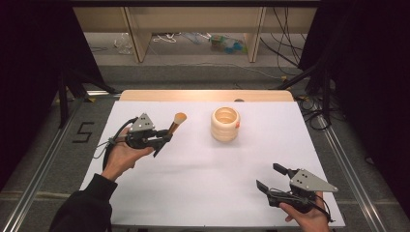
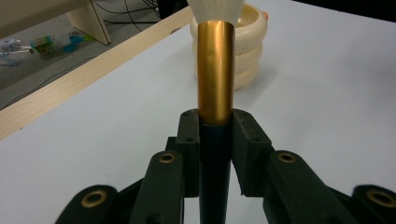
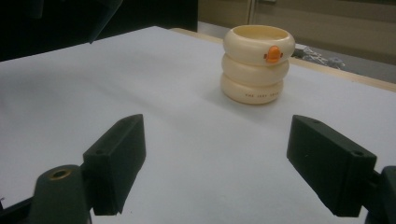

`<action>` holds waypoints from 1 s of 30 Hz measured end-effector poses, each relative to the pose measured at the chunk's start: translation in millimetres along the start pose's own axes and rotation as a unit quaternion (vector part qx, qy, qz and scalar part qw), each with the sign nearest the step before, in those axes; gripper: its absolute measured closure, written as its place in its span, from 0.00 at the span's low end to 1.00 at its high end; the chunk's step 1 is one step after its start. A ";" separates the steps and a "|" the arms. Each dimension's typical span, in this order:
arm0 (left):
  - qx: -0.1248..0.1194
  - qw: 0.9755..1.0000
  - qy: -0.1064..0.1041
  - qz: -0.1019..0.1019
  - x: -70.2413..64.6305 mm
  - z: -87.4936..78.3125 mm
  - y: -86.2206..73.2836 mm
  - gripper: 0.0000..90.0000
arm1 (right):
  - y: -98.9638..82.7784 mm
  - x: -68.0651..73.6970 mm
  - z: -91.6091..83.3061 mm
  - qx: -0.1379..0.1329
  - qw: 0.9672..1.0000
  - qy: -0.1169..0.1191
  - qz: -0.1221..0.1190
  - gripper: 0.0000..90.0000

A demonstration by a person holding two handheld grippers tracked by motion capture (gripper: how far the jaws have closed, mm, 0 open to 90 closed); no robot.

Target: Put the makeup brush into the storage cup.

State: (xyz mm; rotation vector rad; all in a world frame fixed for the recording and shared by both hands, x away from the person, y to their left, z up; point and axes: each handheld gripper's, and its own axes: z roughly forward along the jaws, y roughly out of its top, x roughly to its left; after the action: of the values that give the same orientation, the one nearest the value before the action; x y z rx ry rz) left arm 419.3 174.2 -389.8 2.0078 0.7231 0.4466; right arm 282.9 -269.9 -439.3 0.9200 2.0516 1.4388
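Left gripper [image 1: 164,138] fingers clamp a gold-handled brush [image 2: 215,70] left of the cream cup [image 1: 225,123] — right gripper [image 1: 270,180] fingers spread wide, nearer than it.

brush [image 2: 215,70]: gold ferrule, dark handle, held off table | cream ribbed cup [image 1: 225,124]: upright, mid-table

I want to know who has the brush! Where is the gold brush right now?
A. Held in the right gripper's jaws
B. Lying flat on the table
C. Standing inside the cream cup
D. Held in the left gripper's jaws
D: the left gripper has its jaws shut on the brush, short of the cup; the right gripper is open with nothing between its jaws.
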 end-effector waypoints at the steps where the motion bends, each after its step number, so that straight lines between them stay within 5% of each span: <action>1: -0.005 1.000 -0.002 -0.005 1.7 1.9 1.4 0.82 | -0.5 0.3 1.4 -0.008 1.000 0.004 0.003 0.23; 6: -0.017 1.000 -0.001 -0.018 8.9 11.1 6.9 0.82 | 0.5 -1.2 -1.2 0.004 1.000 -0.006 -0.010 0.23; 15: -0.055 0.997 -0.008 -0.045 11.0 20.8 16.4 0.82 | 0.3 -0.4 -2.3 0.007 1.000 -0.005 0.001 0.23; 30: -0.089 0.995 -0.017 -0.051 7.9 38.4 32.9 0.82 | 0.6 -0.5 -2.6 0.014 1.000 -0.001 0.000 0.23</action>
State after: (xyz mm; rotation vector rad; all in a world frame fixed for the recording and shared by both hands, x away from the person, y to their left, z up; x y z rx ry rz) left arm 457.4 141.3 -380.7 1.7992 0.7355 0.3997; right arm 281.6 -271.7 -437.8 0.9318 2.0749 1.4138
